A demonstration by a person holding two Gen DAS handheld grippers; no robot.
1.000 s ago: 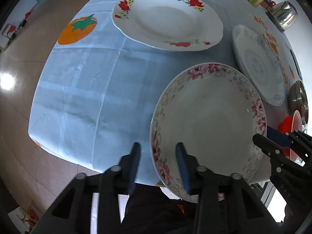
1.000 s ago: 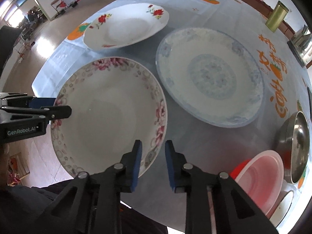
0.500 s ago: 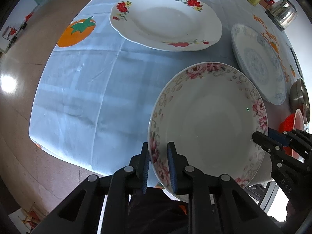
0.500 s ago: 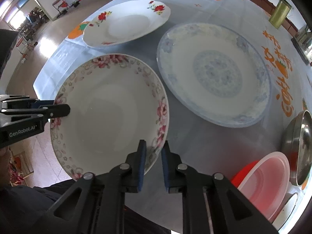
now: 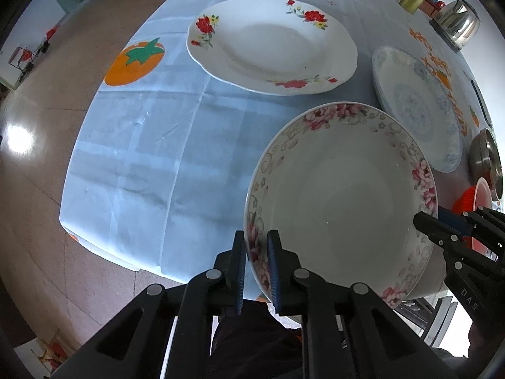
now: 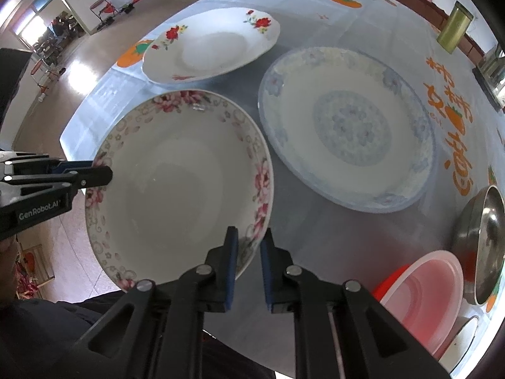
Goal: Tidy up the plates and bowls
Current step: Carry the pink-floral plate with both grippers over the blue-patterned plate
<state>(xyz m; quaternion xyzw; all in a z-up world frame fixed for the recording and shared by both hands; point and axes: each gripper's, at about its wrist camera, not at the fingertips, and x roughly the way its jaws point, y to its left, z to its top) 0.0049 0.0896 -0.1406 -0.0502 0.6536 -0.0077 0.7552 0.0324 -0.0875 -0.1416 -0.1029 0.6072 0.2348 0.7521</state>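
Since a second ago, both sets of jaws have closed onto the rim of the pink-flowered bowl [image 5: 341,195], which we now list as gripped on two opposite sides

Item one: left gripper [image 5: 256,263], clenched on the bowl's rim, one blue pad inside the wall and one outside; seen from the right wrist it comes in from the left edge of that view, over the flowered band

Item two: right gripper [image 6: 247,263], likewise clamped on the rim, one finger inside the bowl and one outside, at the side nearest that camera

Item three: the bowl itself, white inside with pink blossoms and grey scrollwork around the border, at the near edge of the table; we cannot tell whether its base touches the cloth

Item four: red-rose plate [image 5: 271,44], white, scalloped, lying flat farther out on the table

Item five: blue-patterned plate [image 6: 347,126], large, flat, just beside the bowl on its right in the right wrist view

Item six: pale blue tablecloth [image 5: 142,145], printed with orange fruit

Item seven: steel bowl [image 6: 486,240] and pink plastic bowl [image 6: 423,293], at the right edge, close together

Item eight: gold tin [image 6: 454,27], upright at the far edge
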